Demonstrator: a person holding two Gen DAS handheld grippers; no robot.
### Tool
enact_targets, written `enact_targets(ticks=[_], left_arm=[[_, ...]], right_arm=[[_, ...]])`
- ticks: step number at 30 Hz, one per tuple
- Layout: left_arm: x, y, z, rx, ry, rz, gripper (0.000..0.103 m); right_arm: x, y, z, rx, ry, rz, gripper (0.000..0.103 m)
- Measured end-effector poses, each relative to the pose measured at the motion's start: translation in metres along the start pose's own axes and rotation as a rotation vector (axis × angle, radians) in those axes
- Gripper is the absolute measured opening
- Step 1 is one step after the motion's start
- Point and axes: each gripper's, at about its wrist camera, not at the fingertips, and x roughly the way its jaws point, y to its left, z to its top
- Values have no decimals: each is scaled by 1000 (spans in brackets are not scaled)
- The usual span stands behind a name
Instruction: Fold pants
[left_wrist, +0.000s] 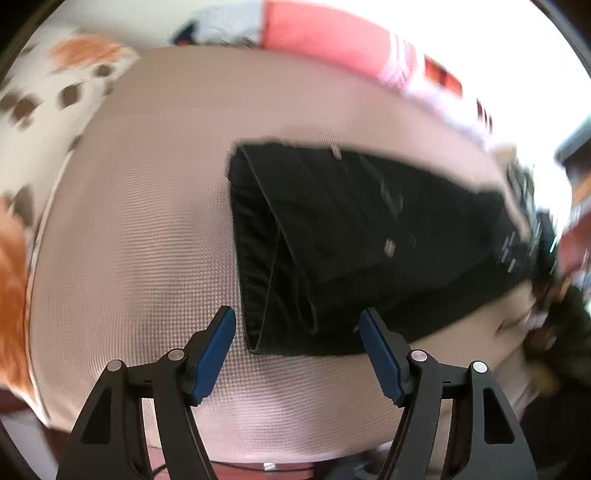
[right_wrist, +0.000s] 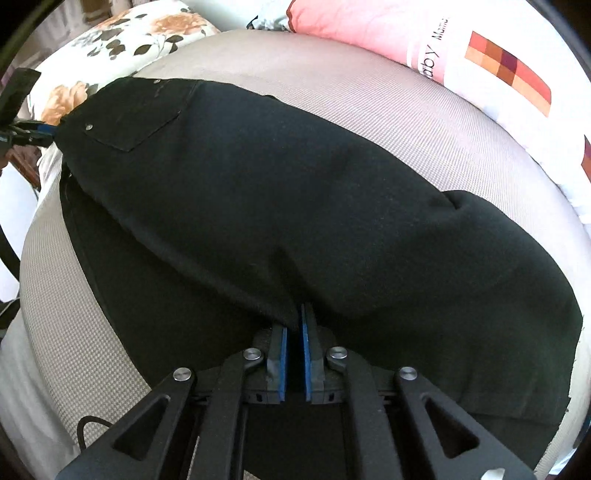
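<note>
Both grippers, left gripper (left_wrist: 297, 321) and right gripper (right_wrist: 294, 317): black triangular-cutout linkage arms, silver round pivot screws, blue finger pads (left_wrist: 216, 354).

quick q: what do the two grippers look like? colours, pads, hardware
Both match. Left gripper: black angular linkage arms with triangular cut-outs, round silver pivot pins, blue pads on the fingers. Right gripper: same black frame, silver pins and blue pads. No markings or sleeves show; a thin black cable loops beside it.

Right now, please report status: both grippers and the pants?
Left hand-held gripper open, above pants' end. Right hand-held gripper shut on pants. Pants on beige cushion. Nothing in the way.
</note>
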Motion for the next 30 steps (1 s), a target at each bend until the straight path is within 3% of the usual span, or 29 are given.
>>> enact_targets(ticks=[2,4,6,8,14,19,21,26,30], left_arm=[[-12,7,2,-115,-37,-48,70],[-17,17,4,-300,-43,-108,69],[-12,23,-1,-498,-26,-193,69],[-1,20,-9,-615,7,-218,68],[33,15,-39,-787,100,-217,57],[41,17,-30,-806,44,-241,32],[38,12,-19,-748,9,-215,20],[13,-4,10,-514,-38,-191,17],[19,-3,19,-354,36,-141,17]], right_arm=[[0,0,1,7,-8,-2,7],[0,2,2,1,-8,-10,7],[2,1,4,3,-5,-12,8],[3,-1,6,7,-7,-13,8],[1,-1,0,24,-19,-3,8],[-1,-1,-2,30,-22,-5,8],[-4,-2,-2,38,-33,-15,6],[-43,-2,1,67,-121,-53,5],[-72,7,-5,55,-149,-22,5]])
